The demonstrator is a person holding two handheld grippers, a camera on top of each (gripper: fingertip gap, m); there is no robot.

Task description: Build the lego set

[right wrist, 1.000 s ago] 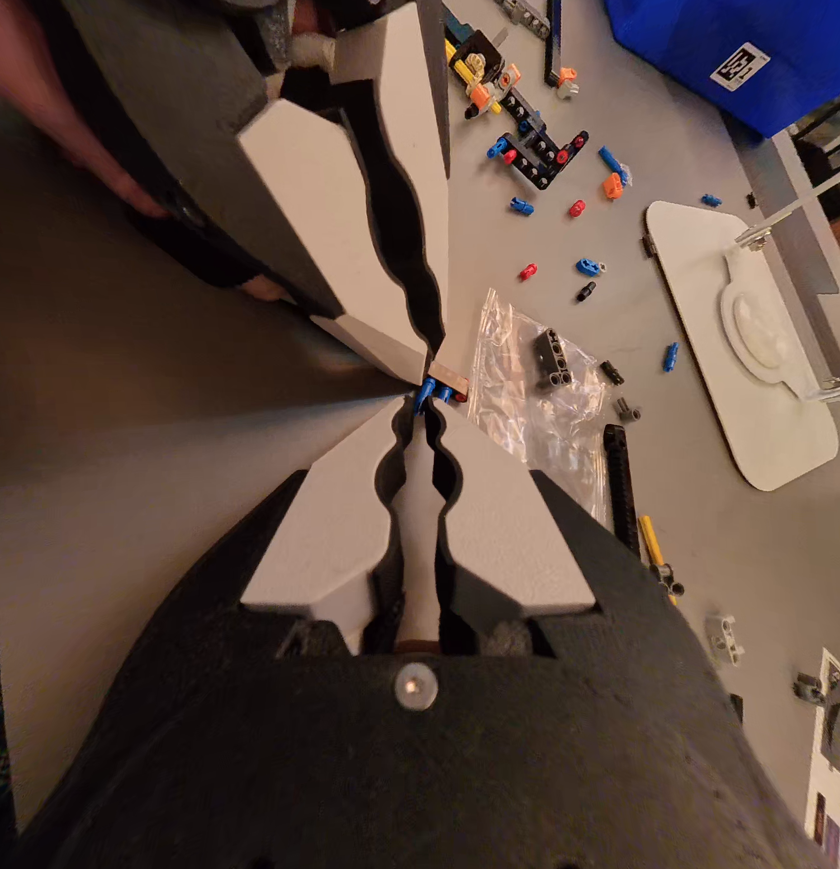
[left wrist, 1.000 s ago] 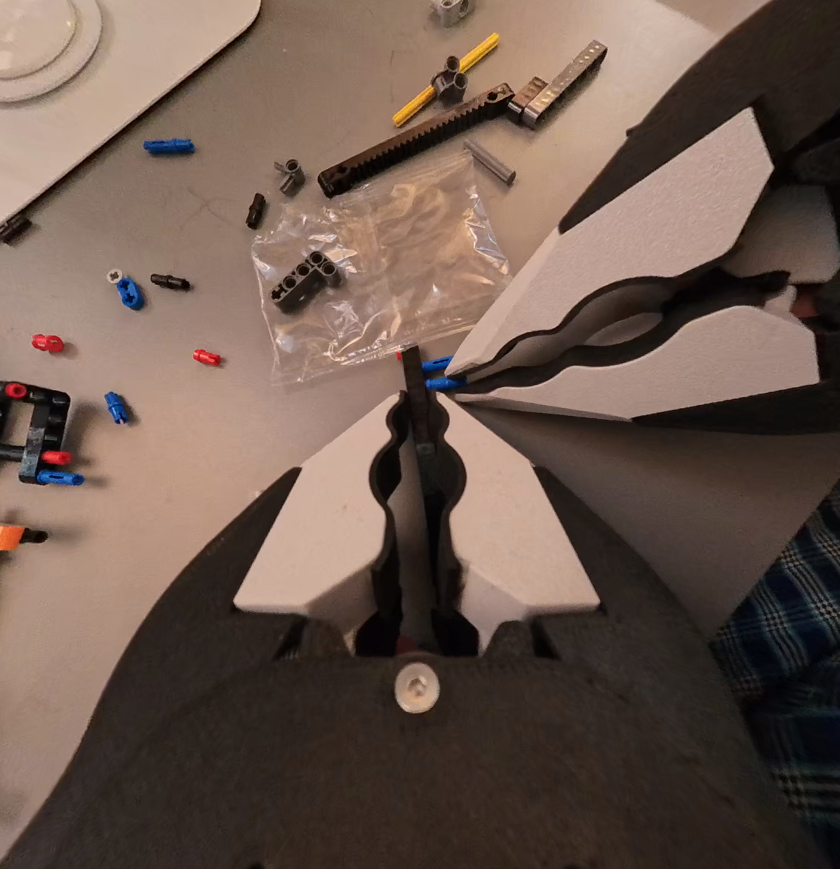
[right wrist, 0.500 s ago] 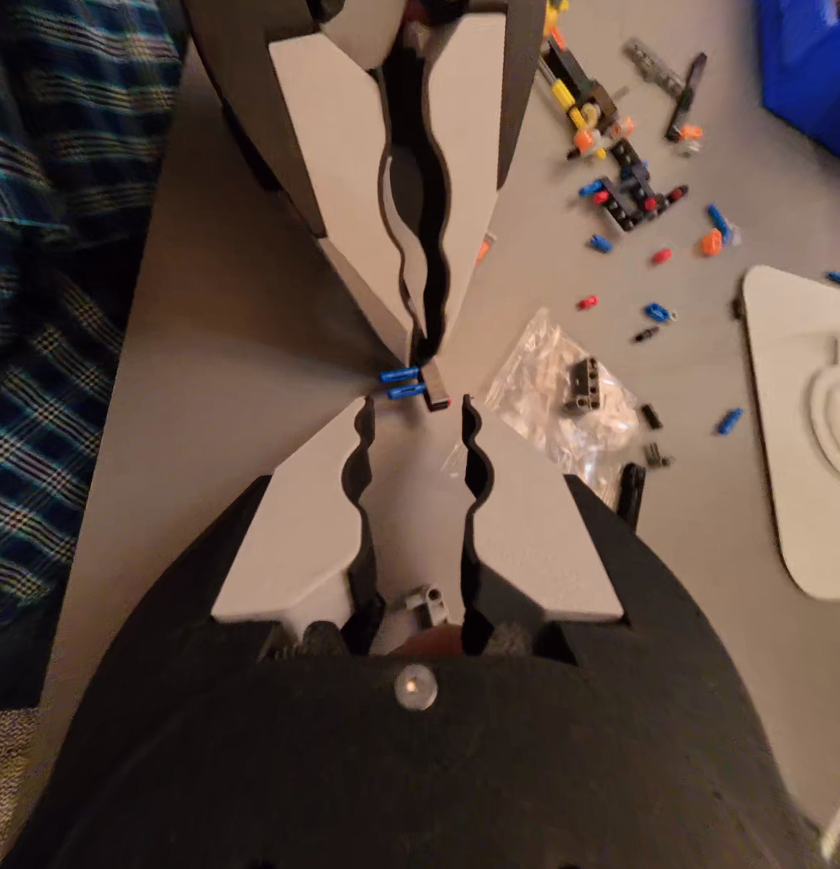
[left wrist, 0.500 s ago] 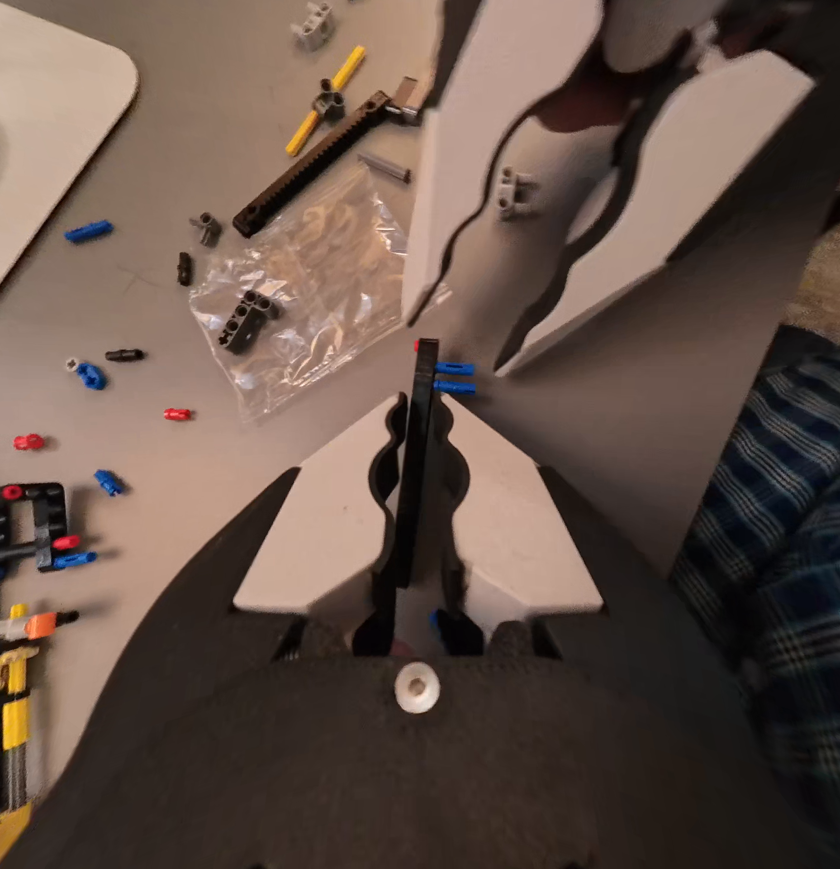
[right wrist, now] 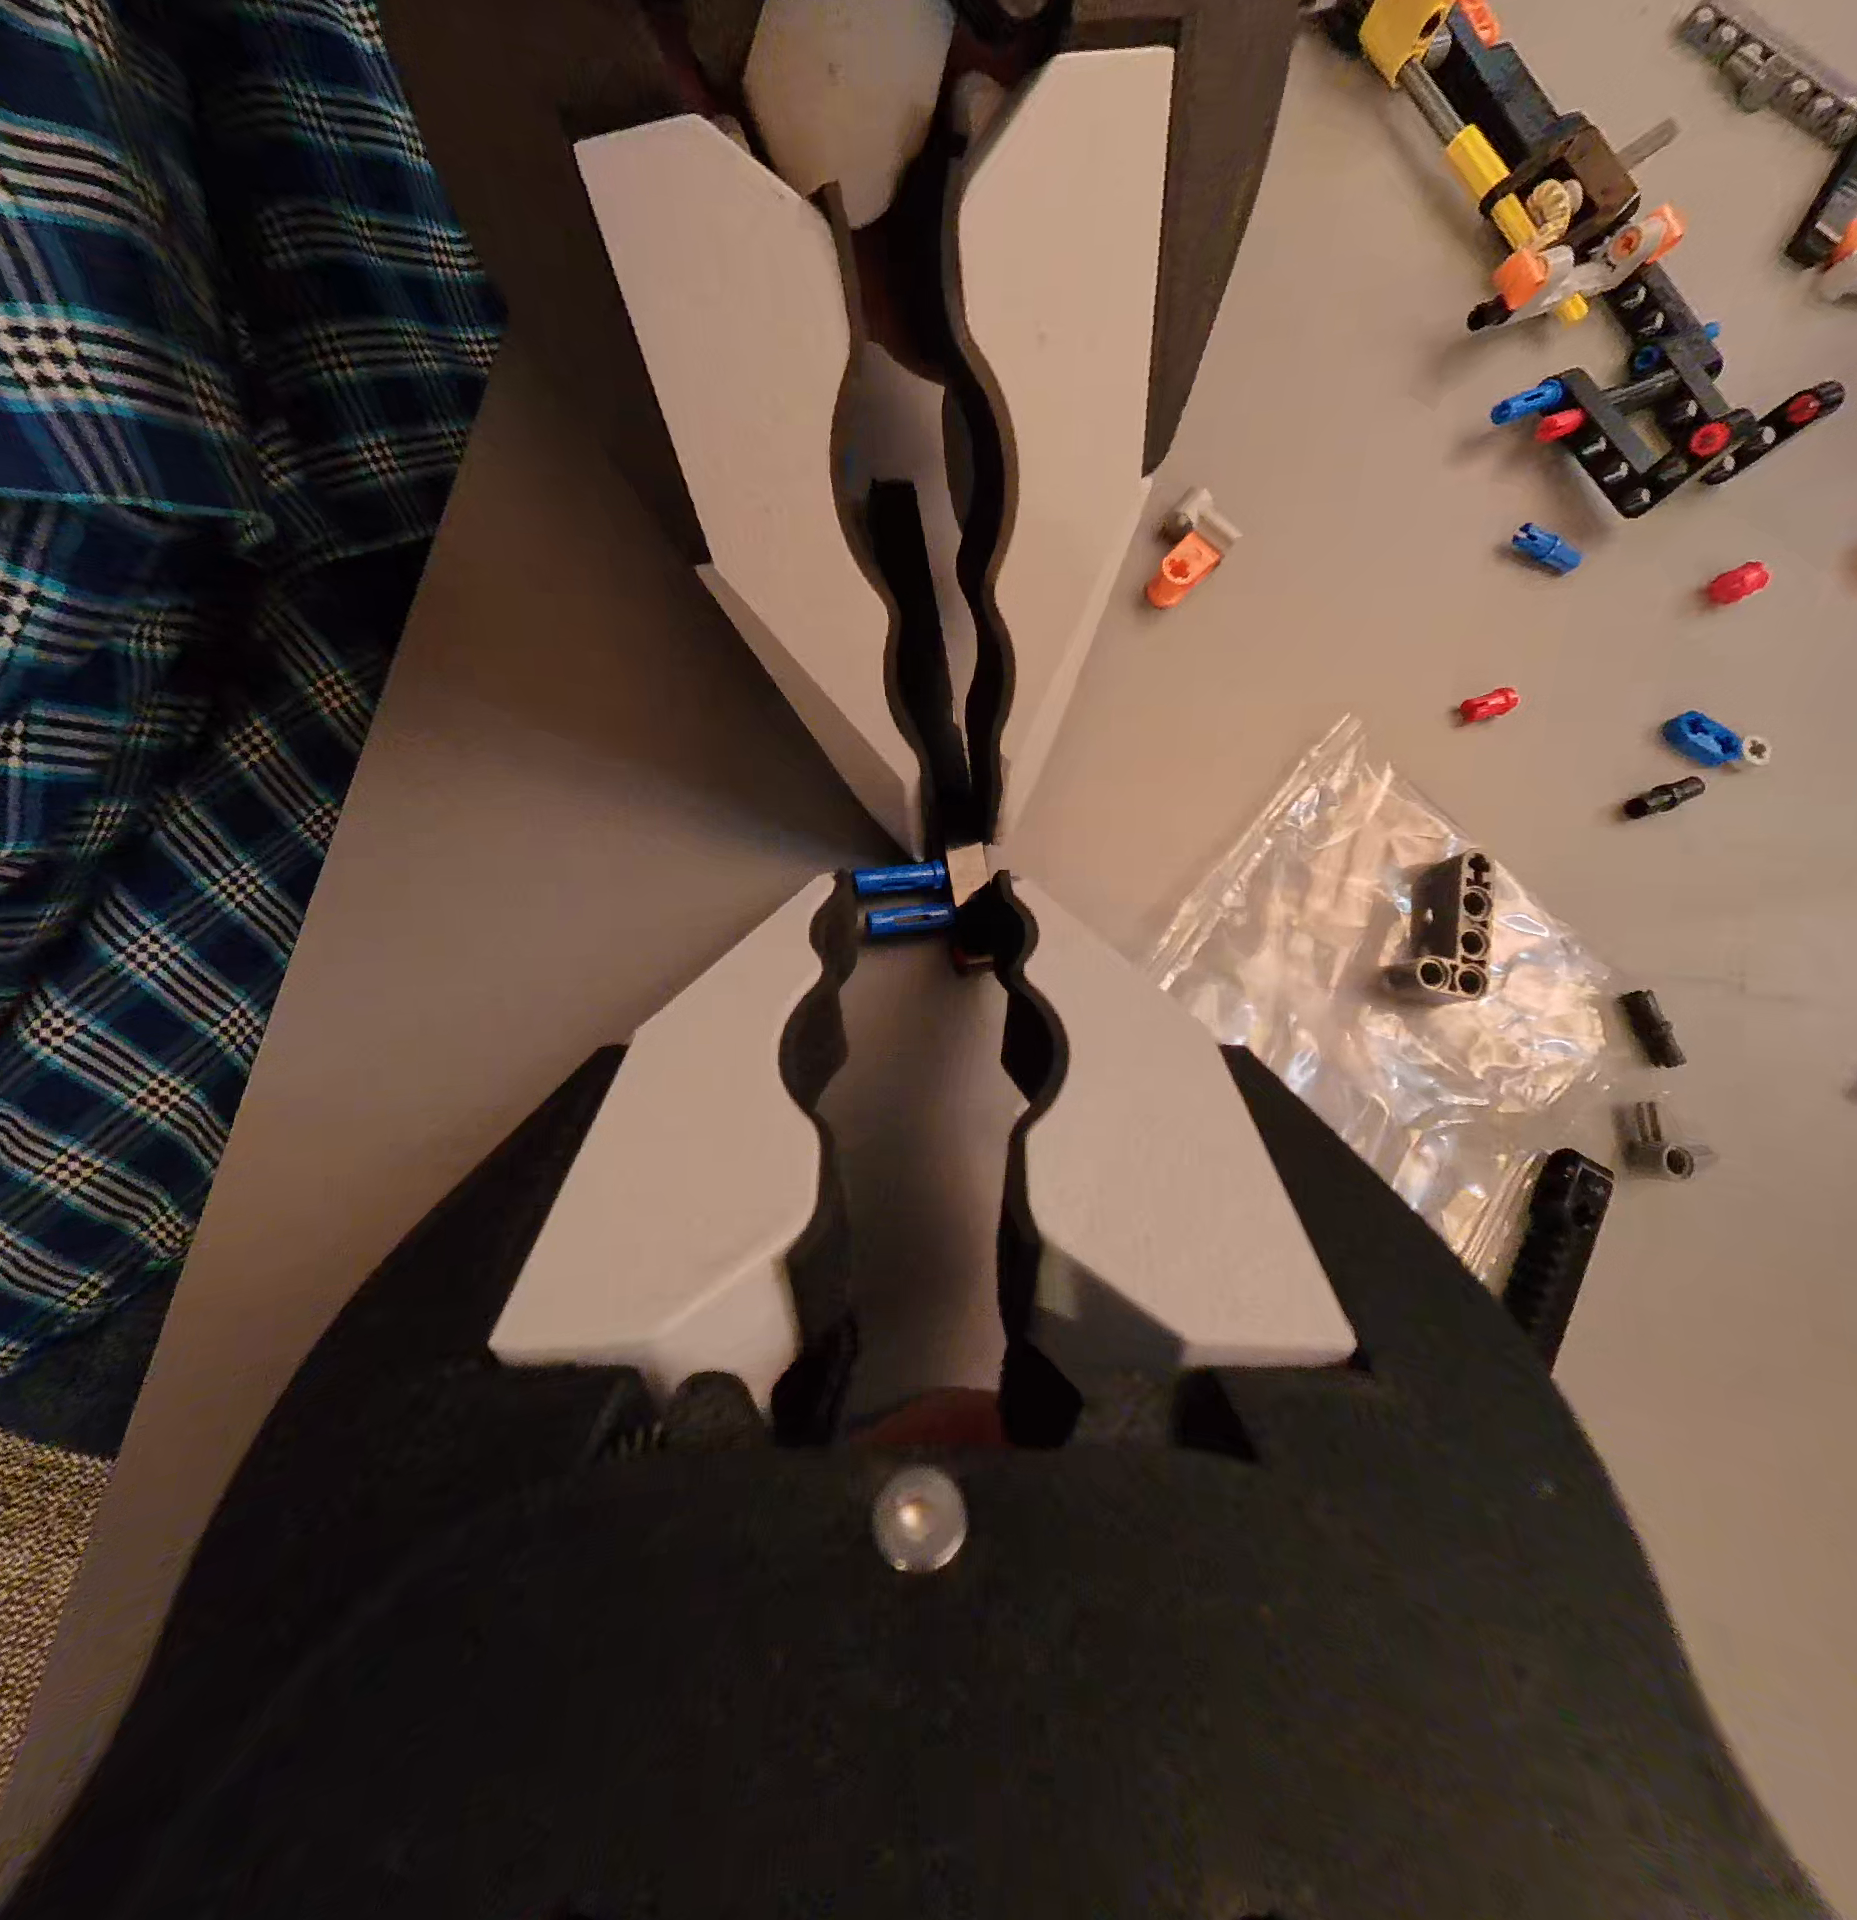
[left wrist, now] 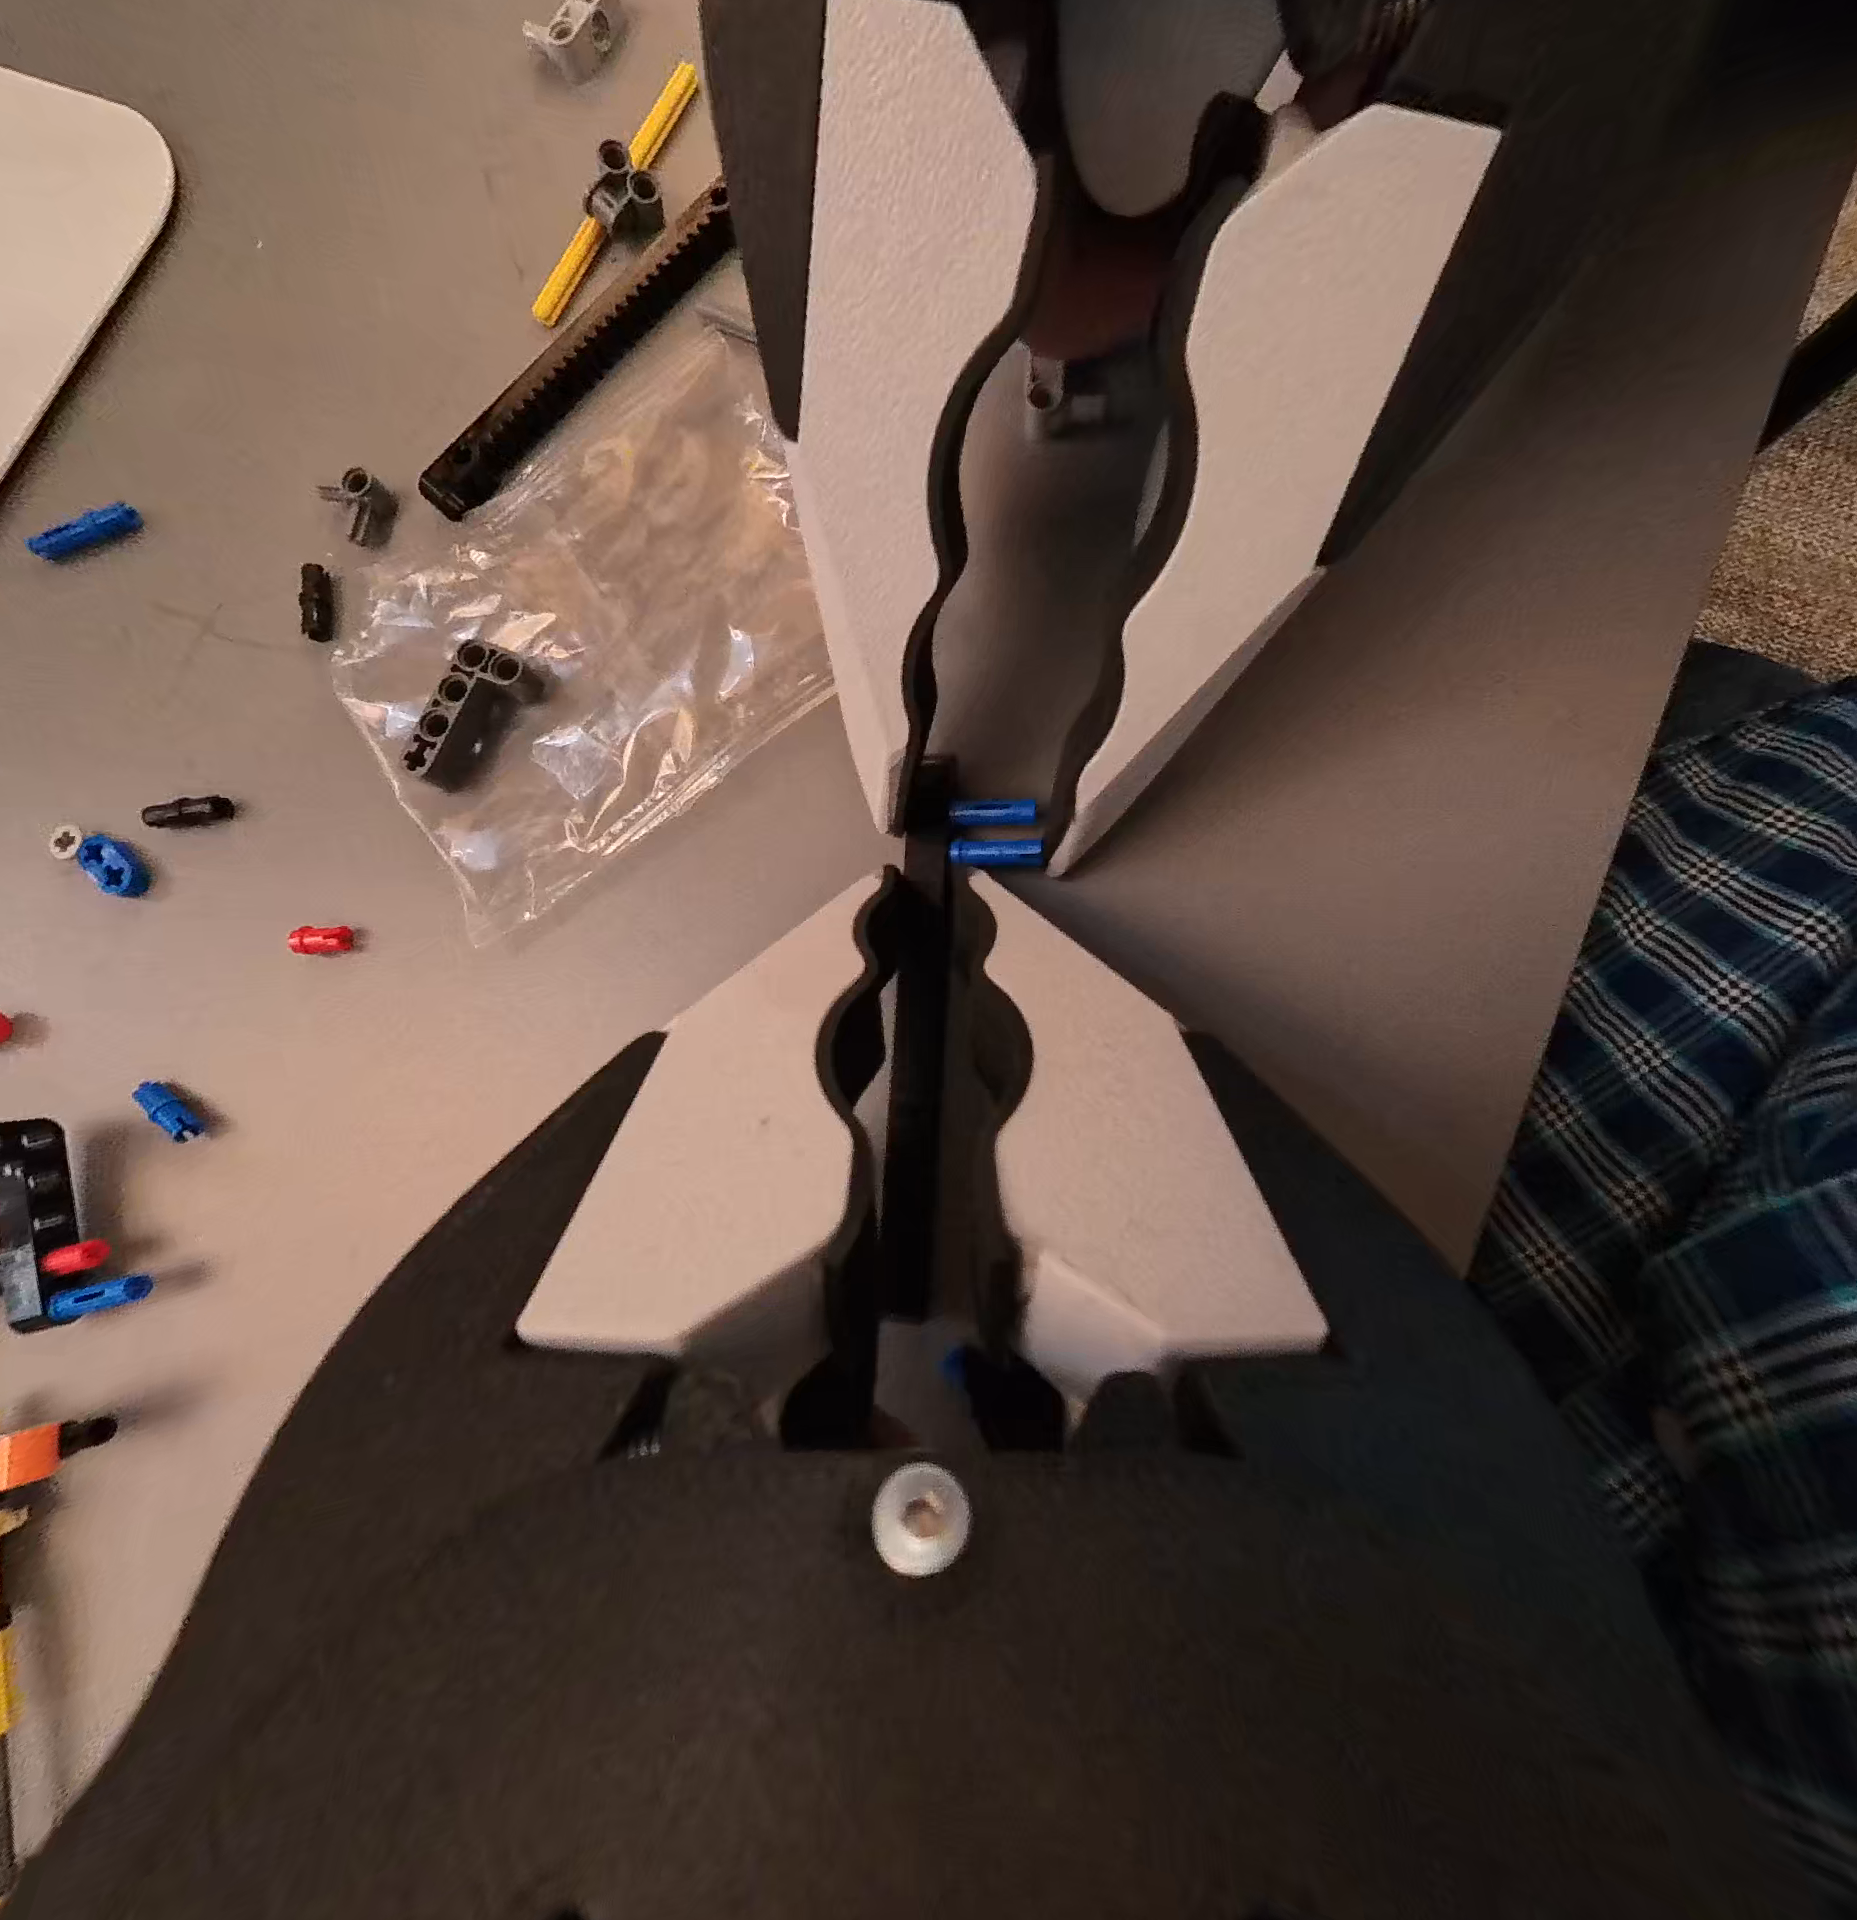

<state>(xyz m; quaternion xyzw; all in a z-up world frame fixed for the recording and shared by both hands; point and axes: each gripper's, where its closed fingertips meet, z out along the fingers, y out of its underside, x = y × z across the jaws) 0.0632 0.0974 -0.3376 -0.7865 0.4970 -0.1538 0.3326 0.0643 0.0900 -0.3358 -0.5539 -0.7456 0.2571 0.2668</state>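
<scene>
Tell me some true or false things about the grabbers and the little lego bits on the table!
1. The left gripper is shut on a black beam. True.
2. Two blue pins stick out of the side of that beam. True.
3. The right gripper is squeezed fully shut. False: its jaws stand apart, on either side of the pins and the beam's tip.
4. The clear plastic bag has a yellow brick on it. False: a dark grey piece sits at the bag.
5. A red pin lies loose on the table. True.
</scene>
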